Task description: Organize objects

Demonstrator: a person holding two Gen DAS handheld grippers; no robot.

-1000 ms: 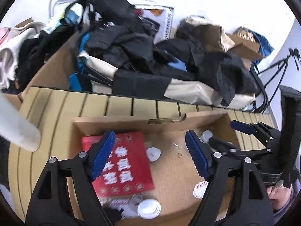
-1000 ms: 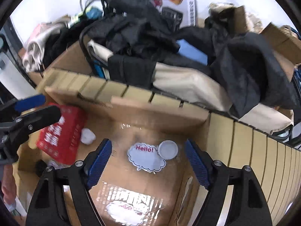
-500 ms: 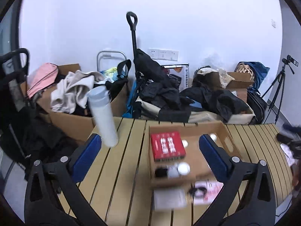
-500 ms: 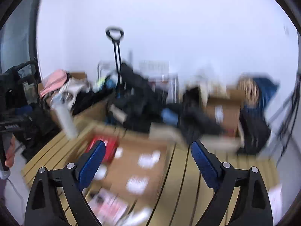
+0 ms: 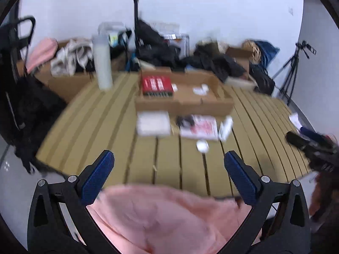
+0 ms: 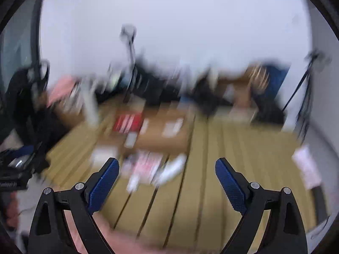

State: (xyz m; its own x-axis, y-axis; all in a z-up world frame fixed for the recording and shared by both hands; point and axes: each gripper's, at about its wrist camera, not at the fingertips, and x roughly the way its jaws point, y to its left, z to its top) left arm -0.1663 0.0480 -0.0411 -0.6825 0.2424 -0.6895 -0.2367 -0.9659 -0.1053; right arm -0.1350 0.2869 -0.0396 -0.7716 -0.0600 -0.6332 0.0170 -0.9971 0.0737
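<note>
A shallow cardboard box stands mid-table with a red packet and small white items inside. In front of it lie a white flat box, a pink-and-white card, a small white bottle and a white cap. My left gripper is open and empty, held back over the table's near edge above pink cloth. My right gripper is open and empty; its view is blurred. The box and red packet show there too. The right gripper also shows at the left view's right edge.
A tall white bottle stands at the slatted wooden table's far left. Behind it are boxes of clothes, black bags and a tripod. A paper slip lies at the right edge.
Both grippers have pulled far back from inside the cardboard box to the table's near edge. The whole table now shows, and pink cloth has come into the left view.
</note>
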